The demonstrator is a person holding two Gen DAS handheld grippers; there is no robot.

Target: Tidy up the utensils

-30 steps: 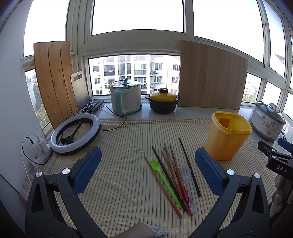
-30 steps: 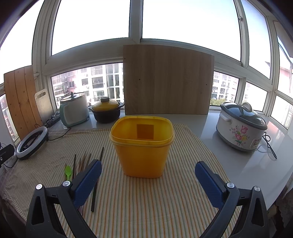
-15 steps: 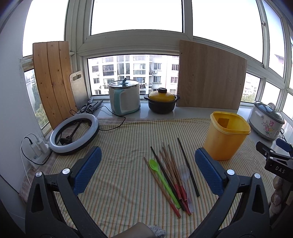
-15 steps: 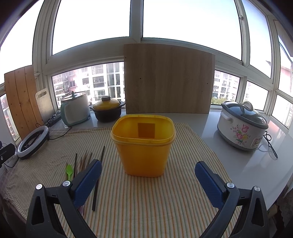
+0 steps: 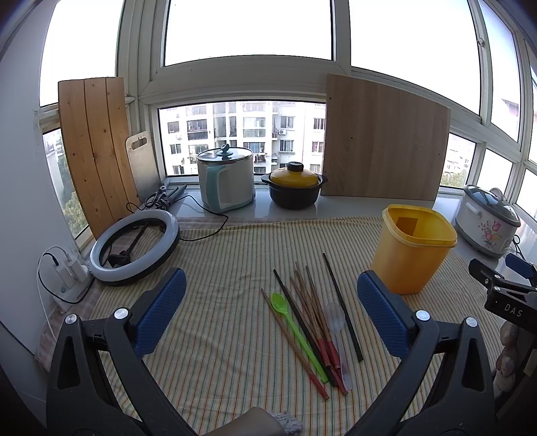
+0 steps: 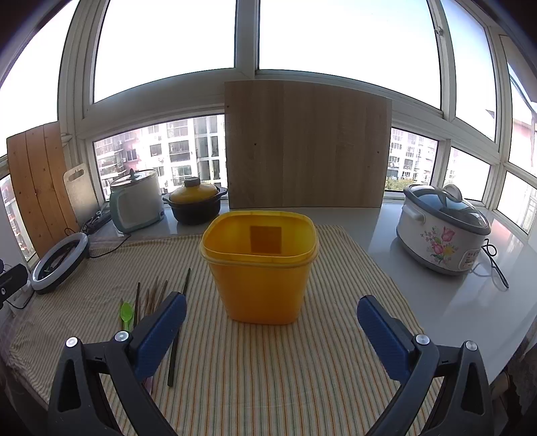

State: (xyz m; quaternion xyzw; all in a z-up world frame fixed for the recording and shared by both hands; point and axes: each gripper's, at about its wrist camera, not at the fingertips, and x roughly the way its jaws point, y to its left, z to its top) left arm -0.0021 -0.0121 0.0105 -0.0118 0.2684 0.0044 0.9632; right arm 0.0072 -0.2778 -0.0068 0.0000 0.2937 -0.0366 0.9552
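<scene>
Striped cloth [image 5: 218, 352] over pale counter [image 6: 446, 295] beneath bay windows [image 6: 335, 30]; yellow bin [image 6: 260, 265] upright beside loose chopsticks [image 5: 312, 312]; left gripper [image 5: 268, 315] and right gripper [image 6: 268, 330] both spread wide, empty.

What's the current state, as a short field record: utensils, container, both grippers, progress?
utensils: chopsticks, green spoon and clear spoon lie bunched on the striped cloth
container: yellow bin, upright, open, nothing seen inside
left gripper: open, empty, facing the utensils
right gripper: open, empty, facing the bin
progress: nothing binned yet
</scene>
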